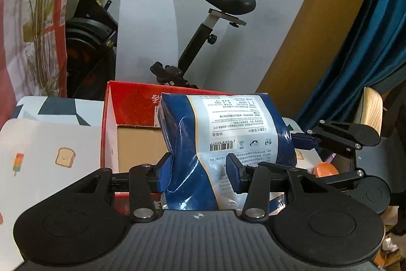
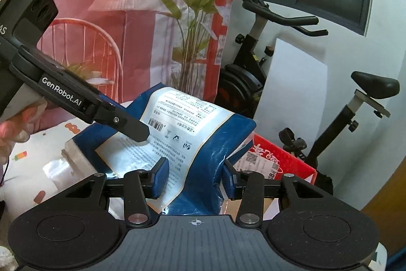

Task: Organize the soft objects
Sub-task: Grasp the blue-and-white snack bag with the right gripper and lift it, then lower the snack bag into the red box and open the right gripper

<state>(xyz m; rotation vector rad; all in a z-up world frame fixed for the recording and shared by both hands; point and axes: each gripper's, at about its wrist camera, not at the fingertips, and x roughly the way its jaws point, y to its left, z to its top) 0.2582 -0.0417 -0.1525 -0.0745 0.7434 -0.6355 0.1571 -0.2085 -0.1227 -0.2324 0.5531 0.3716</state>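
Note:
A soft blue and white plastic pack (image 1: 223, 133) with printed text and a barcode is held up in the air by both grippers. My left gripper (image 1: 200, 169) is shut on its lower end, which dents between the blue pads. My right gripper (image 2: 194, 175) is shut on the other end of the same pack (image 2: 182, 133). The right gripper also shows at the pack's right side in the left wrist view (image 1: 337, 136). The left gripper shows reaching in from the left in the right wrist view (image 2: 76, 98). An open red cardboard box (image 1: 132, 113) stands just behind and below the pack.
A white cloth with toast and ice-lolly prints (image 1: 50, 151) covers the table. An exercise bike (image 1: 203, 37) stands behind the box. A pink printed curtain (image 2: 101, 4) hangs at the left, a blue curtain (image 1: 375, 42) at the right. An orange object (image 1: 326, 169) lies under the pack's right end.

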